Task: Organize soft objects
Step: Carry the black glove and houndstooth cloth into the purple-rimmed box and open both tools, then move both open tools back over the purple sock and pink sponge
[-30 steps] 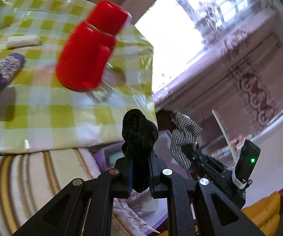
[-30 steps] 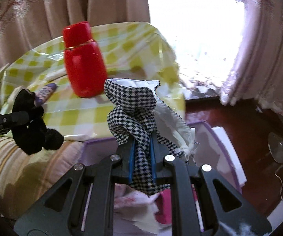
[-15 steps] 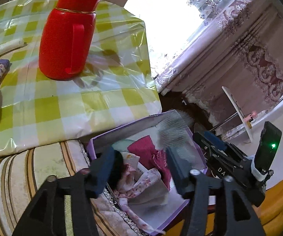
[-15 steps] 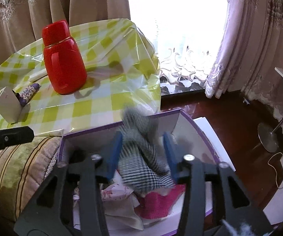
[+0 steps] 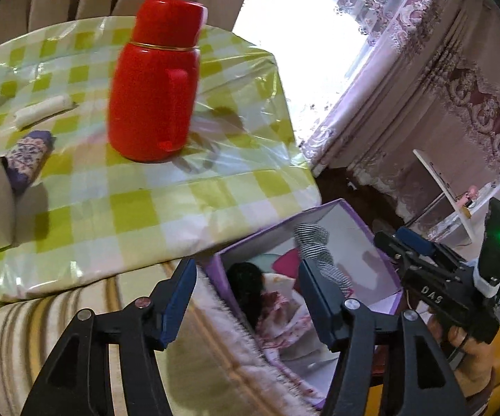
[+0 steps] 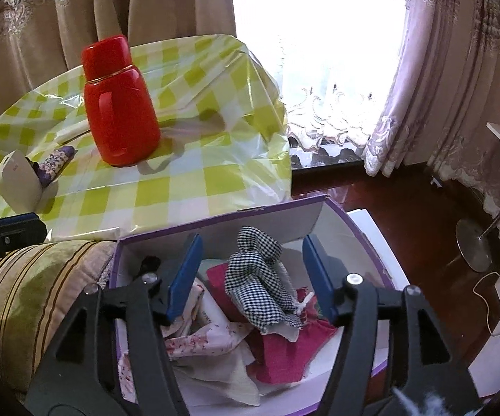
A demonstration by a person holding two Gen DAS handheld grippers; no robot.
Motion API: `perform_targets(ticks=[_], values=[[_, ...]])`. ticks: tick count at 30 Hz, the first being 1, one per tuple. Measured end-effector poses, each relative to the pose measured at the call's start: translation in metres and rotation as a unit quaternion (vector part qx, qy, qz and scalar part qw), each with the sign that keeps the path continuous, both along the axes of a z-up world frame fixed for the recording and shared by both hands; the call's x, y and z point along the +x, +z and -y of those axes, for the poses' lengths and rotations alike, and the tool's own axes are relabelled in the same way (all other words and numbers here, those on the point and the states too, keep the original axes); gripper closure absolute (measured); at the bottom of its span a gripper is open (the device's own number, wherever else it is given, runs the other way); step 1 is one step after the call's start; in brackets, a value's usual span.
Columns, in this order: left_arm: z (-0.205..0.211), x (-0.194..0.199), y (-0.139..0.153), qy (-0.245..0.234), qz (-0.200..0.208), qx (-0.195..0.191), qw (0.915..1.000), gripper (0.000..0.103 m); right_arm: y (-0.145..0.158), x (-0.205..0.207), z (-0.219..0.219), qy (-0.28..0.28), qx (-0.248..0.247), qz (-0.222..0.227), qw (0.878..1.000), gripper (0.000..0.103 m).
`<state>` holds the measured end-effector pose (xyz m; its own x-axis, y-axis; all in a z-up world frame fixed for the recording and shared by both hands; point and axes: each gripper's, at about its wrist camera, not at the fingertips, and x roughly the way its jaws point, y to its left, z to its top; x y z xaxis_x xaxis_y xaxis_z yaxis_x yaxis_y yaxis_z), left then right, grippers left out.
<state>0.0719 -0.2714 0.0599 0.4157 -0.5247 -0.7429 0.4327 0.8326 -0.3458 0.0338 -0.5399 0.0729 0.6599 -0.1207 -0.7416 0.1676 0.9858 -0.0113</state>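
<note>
Curtained window corner; table under a green checked cloth (image 6: 194, 180), bearing a red flask (image 6: 119, 104). Beside it, a striped cushion (image 6: 38, 284). Purple box (image 6: 284, 213) below the table edge, holding: checked cloth (image 6: 260, 277), black fluffy item (image 5: 248, 284), pink cloth (image 6: 284, 353), floral cloth (image 6: 208, 343). Left gripper (image 5: 246, 298): apart, gripping nothing. Right gripper (image 6: 250, 274): jaws opening, checked cloth lying loose between them.

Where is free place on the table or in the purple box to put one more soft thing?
Bare checked cloth lies in front of the red flask, toward the purple box. The box is crowded on its left; its right end beside the checked rag shows bare floor.
</note>
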Motion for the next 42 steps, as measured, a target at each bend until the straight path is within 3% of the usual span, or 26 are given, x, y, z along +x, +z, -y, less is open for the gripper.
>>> perform_targets(ticks=[16, 26, 42], values=[[-0.111, -0.004, 0.003, 0.086, 0.026, 0.015, 0.9958, 0.041, -0.003, 0.014, -0.062, 0.07, 0.021, -0.011, 0.997, 0.035], [-0.186, -0.001, 0.009, 0.154, 0.03, 0.012, 0.9875, 0.041, -0.006, 0.038, -0.119, 0.137, 0.028, -0.026, 0.99, 0.035], [-0.263, 0.025, 0.001, 0.23, 0.02, -0.008, 0.9729, 0.041, -0.006, 0.089, -0.184, 0.209, 0.009, -0.044, 0.977, 0.035]])
